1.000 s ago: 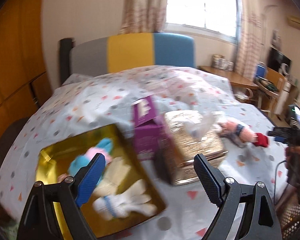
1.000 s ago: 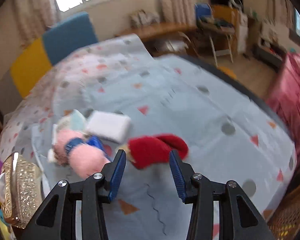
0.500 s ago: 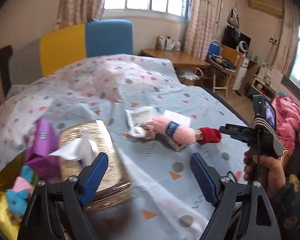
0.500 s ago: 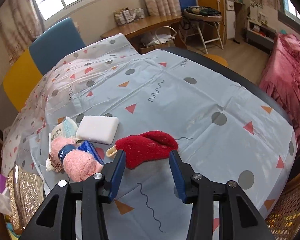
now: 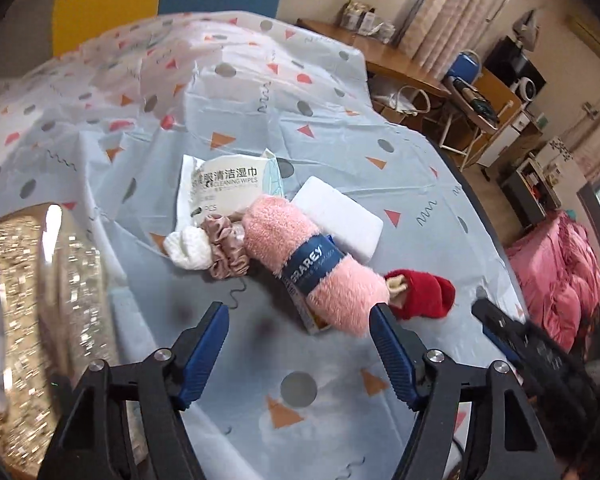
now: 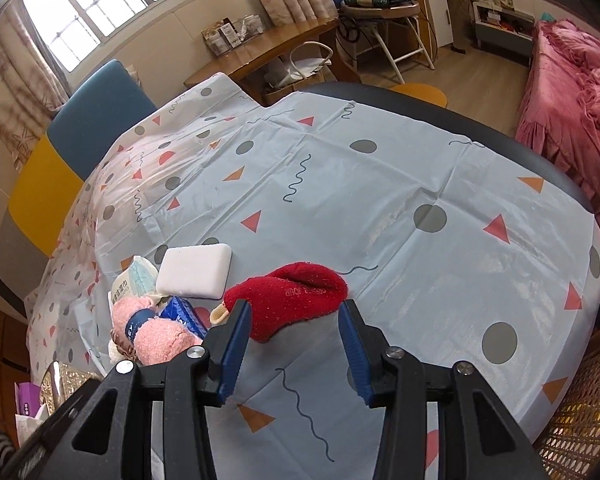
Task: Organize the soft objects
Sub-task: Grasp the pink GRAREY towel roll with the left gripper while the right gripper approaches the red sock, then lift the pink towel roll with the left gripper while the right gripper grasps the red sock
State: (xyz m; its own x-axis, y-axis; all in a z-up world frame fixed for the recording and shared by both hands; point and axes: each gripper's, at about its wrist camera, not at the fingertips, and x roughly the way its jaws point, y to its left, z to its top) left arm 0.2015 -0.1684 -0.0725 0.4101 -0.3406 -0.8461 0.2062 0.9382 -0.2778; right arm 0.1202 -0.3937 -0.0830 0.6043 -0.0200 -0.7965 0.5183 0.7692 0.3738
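While tilted steeply down, left gripper (image 5: pixel 300 324) jaws released, closing, near pink sock roll (image 5: pixel 312 268), right gripper (image 6: pixel 294 320) jaws released, red sock (image 6: pixel 292 294) just beyond.

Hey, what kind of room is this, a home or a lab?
Most likely a lived-in home, perhaps a bedroom: a pink ruffled bedspread, curtained window, and a wooden desk stand around the table with its patterned tablecloth.

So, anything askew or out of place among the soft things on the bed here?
Mildly: the pink fuzzy roll lies tilted across the white sponge and the wipes pack, jumbled with two scrunchies. Nothing looks spilled or damaged.
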